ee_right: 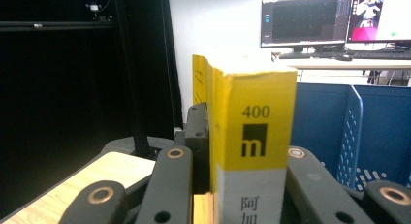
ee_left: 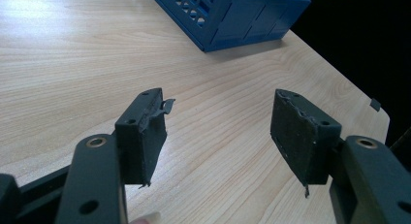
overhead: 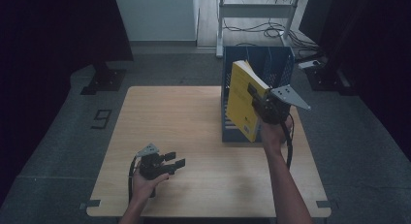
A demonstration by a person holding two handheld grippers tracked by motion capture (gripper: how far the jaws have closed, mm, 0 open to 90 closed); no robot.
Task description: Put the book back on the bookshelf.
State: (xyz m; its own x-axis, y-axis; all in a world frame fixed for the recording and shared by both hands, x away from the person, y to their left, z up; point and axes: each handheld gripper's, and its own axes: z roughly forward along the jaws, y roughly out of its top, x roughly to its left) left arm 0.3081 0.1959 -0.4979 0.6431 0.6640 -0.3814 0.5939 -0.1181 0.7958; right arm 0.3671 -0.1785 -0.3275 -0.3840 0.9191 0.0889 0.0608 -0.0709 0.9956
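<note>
The right gripper (overhead: pixel 259 100) is clamped on a thick yellow paperback book (overhead: pixel 242 100), holding it tilted in the air over the front of the blue slotted plastic file rack (overhead: pixel 281 64). The left gripper (overhead: pixel 177 161) rests low over the pale wooden tabletop (overhead: pixel 184 122), jaws wide apart and empty.

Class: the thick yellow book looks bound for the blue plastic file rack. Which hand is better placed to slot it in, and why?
Right. The right gripper already clamps the thick yellow book beside the blue plastic file rack; the left gripper sits open, away from it.
</note>
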